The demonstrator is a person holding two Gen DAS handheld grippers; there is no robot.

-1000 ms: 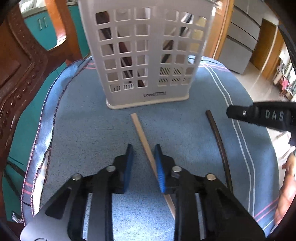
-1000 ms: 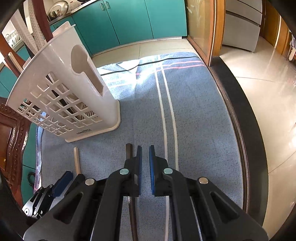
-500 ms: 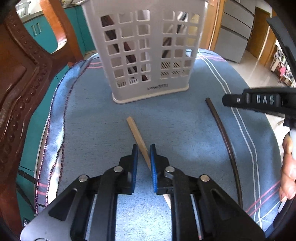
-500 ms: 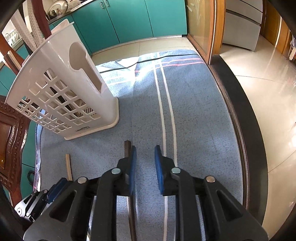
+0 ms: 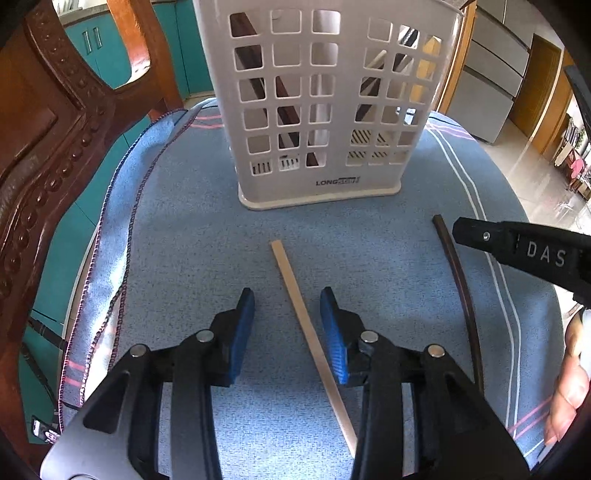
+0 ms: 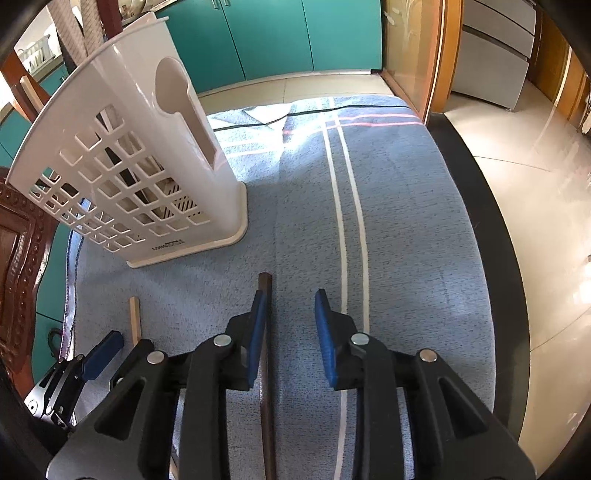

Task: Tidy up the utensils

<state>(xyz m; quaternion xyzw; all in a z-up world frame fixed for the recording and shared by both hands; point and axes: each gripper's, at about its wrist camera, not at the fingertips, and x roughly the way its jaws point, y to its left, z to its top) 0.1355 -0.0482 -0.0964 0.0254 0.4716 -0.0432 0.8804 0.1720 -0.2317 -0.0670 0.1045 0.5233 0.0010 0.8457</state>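
Note:
A light wooden chopstick (image 5: 295, 295) lies on the blue cloth (image 5: 192, 236), running between the fingers of my open left gripper (image 5: 287, 325); its far tip also shows in the right wrist view (image 6: 134, 317). A dark chopstick (image 5: 461, 288) lies to the right. In the right wrist view the dark chopstick (image 6: 265, 284) lies under the left finger of my open right gripper (image 6: 290, 325), partly hidden. The white slotted utensil holder (image 5: 325, 96) stands upright at the back with several utensils inside; it also shows in the right wrist view (image 6: 133, 158).
A carved wooden chair (image 5: 40, 147) stands at the left. The right gripper's finger (image 5: 517, 247) reaches in from the right in the left wrist view. Teal cabinets (image 6: 277, 33) and a tiled floor (image 6: 535, 206) lie beyond the cloth's dark right edge.
Both grippers have opened wider. The left one, nearly shut around the light chopstick half a second ago, now stands open over it.

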